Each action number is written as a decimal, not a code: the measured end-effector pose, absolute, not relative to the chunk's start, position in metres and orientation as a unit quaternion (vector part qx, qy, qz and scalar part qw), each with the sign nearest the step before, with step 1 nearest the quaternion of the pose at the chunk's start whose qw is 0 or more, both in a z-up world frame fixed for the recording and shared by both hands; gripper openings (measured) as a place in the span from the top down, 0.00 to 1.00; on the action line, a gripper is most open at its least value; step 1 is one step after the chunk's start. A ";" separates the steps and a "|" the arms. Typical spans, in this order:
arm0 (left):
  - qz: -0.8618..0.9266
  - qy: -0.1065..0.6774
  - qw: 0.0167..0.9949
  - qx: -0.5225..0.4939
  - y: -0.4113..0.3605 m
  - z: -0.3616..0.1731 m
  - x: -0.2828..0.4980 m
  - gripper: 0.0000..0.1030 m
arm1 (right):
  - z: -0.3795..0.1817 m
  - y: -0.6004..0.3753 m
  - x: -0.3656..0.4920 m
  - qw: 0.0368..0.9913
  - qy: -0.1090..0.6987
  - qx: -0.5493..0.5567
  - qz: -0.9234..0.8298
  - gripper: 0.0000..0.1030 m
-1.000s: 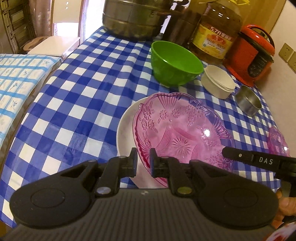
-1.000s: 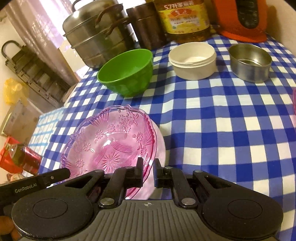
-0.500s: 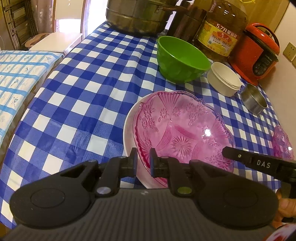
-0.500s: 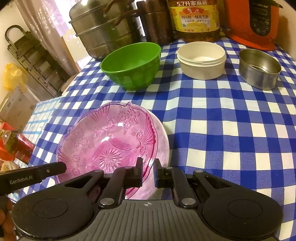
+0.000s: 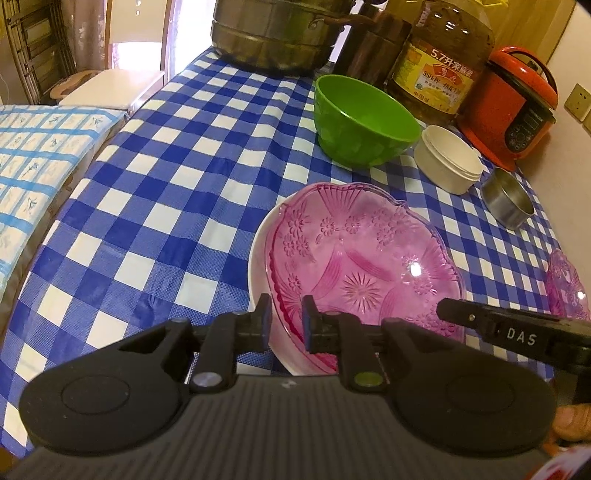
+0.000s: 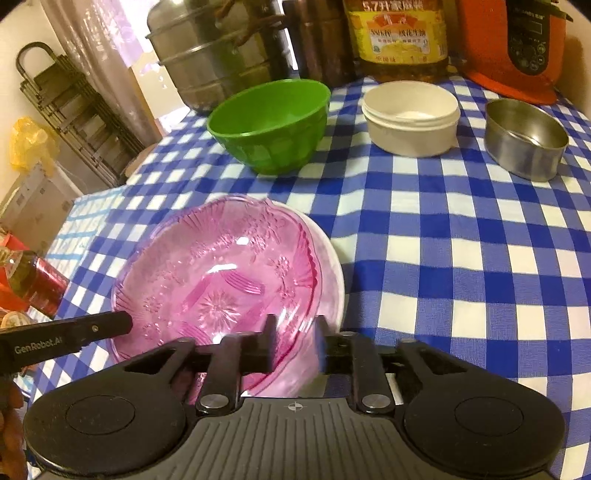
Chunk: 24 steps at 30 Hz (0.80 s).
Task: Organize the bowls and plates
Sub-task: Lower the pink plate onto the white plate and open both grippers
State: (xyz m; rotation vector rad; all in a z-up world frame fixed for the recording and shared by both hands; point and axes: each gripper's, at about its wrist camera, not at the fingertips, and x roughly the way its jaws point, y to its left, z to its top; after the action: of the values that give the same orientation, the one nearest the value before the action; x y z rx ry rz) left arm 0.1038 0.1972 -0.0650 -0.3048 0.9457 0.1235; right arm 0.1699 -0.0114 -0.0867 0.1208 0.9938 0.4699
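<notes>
A pink cut-glass bowl rests in a white plate on the blue checked tablecloth. My left gripper straddles the near left rim of bowl and plate; its jaws are opening, a small gap showing beside the rim. At the opposite rim my right gripper is also opening, wider, with the pink rim loose between its blurred fingers. Each gripper's finger tip shows in the other's view. A green bowl stands farther back.
Behind are a white round tub, a steel cup, an oil jug, a red rice cooker and a steel steamer pot. Another pink glass dish lies at the right edge. The table's left edge drops off.
Both pairs of jaws were pinched on the bowl's rim and have now parted, the right ones farther. The bowl and plate stay in place on the cloth.
</notes>
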 end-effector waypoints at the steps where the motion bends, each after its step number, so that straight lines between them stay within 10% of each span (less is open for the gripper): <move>1: 0.061 0.451 0.878 -0.146 0.196 -0.063 0.103 0.79 | -0.085 -0.012 0.169 0.853 0.467 0.059 0.226 0.63; 24: 0.020 0.412 0.904 -0.115 0.119 -0.009 0.058 0.37 | -0.019 -0.094 0.107 0.897 0.405 0.084 0.157 0.43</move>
State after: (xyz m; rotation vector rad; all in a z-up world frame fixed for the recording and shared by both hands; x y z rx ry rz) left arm 0.0581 0.1190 -0.0088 -0.2374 0.8516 0.0403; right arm 0.1071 -0.0935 -0.0192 0.1732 0.8399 0.3255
